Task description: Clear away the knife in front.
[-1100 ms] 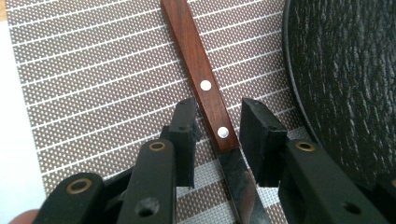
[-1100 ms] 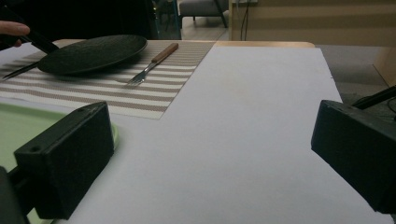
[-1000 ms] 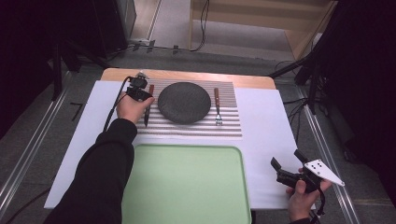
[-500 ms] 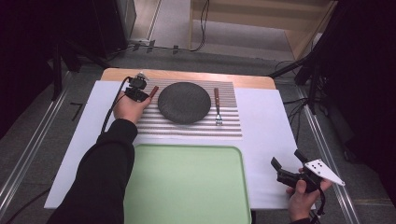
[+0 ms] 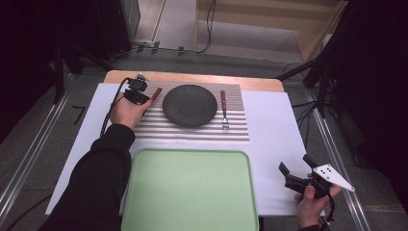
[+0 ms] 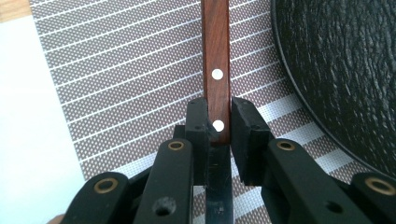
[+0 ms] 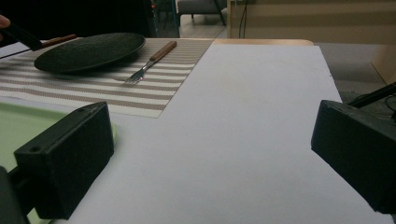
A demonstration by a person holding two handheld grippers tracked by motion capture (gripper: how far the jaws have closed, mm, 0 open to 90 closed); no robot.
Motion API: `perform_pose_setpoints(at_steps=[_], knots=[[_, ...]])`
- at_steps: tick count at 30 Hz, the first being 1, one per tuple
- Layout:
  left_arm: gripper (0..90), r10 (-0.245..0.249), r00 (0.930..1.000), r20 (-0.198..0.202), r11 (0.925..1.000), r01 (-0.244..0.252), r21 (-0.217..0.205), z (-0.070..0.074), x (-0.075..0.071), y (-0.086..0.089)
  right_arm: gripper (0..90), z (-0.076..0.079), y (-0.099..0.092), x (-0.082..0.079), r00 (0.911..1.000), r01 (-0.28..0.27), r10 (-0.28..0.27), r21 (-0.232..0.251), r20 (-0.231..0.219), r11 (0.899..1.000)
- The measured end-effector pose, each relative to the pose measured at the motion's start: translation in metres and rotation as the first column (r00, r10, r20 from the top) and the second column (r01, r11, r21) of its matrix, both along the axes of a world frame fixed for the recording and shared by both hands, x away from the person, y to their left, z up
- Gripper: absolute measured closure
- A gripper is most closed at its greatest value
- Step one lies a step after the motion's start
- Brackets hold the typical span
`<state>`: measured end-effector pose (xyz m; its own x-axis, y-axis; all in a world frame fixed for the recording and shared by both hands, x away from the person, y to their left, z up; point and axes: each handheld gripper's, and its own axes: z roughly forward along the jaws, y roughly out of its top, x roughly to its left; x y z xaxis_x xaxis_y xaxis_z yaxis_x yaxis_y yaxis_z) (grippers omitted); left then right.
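— Your left gripper (image 6: 219, 122) has just been closing its jaws; they now clamp the wooden handle of the knife (image 6: 215, 70) from both sides.

— Where is the knife lying?

— On the striped placemat (image 5: 149, 126), just left of the dark plate (image 5: 189, 105), with the fork (image 5: 224, 111) on the plate's far side.

— And your right gripper (image 5: 294, 172)?

— You hold it with jaws wide apart over the white sheet (image 5: 274, 130), beside the green tray (image 5: 188, 188), gripping nothing.

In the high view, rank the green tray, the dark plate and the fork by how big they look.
1. Green tray, though it lies nearest the camera.
2. Dark plate.
3. Fork, a thin strip beside the plate.
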<state>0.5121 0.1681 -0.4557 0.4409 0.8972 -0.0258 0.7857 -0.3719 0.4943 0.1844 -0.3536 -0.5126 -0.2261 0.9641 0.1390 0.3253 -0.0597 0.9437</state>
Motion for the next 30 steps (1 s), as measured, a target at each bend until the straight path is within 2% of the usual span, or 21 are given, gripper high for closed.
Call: perform_pose_setpoints(at_steps=[9,13,19,30], knots=[[77.1,-0.014,0.9998,0.012,0.9988,0.014,-0.048,0.005,-0.011,0.006,0.0,0.000,0.000,0.000,1.0000,0.000,0.000,-0.007,0.000,1.000],[77.1,-0.023,0.9996,0.016,0.9983,0.024,-0.053,0.008,-0.017,0.007,0.0,0.000,0.000,0.000,1.0000,-0.001,0.001,-0.007,0.001,1.000],[77.1,-0.052,0.9985,0.016,0.9981,0.052,-0.033,0.011,-0.028,0.006,0.0,0.000,0.000,0.000,1.0000,-0.003,0.003,-0.008,0.002,1.000],[77.1,-0.087,0.9960,0.021,0.9947,0.088,-0.054,0.016,-0.045,0.011,0.0,0.000,0.001,0.000,1.0000,-0.003,0.003,-0.007,-0.001,1.000]])
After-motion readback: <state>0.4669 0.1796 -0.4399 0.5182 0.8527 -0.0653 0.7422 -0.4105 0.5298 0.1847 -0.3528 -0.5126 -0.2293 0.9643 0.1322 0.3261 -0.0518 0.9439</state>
